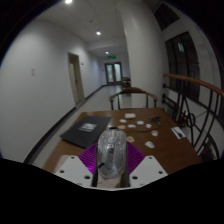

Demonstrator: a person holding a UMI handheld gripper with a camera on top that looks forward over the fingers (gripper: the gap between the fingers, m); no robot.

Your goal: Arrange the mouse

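Claw (pixel 110 170) fingers (pixel 73 170) reach forward from the near edge of the tabletop (pixel 165 150), and their purple pads (pixel 92 157) press on both sides of a pale grey mouse (pixel 110 153), which is gripped between them and stands up lengthwise above the fingertips. Beyond the mouse, on the brown wooden tabletop, a dark flat laptop-like slab (pixel 85 129) lies toward the left edge. Several small white items (pixel 152 124) are scattered toward the far right corner, too small to identify, with another white piece (pixel 150 145) nearer the claw on the right. A wooden chair (pixel 133 97) stands at the far edge. Past it a long corridor (pixel 100 85) with white walls and ceiling lights runs to a doorway (pixel 115 72). A curved wooden rail (pixel 195 85) rises at the right.
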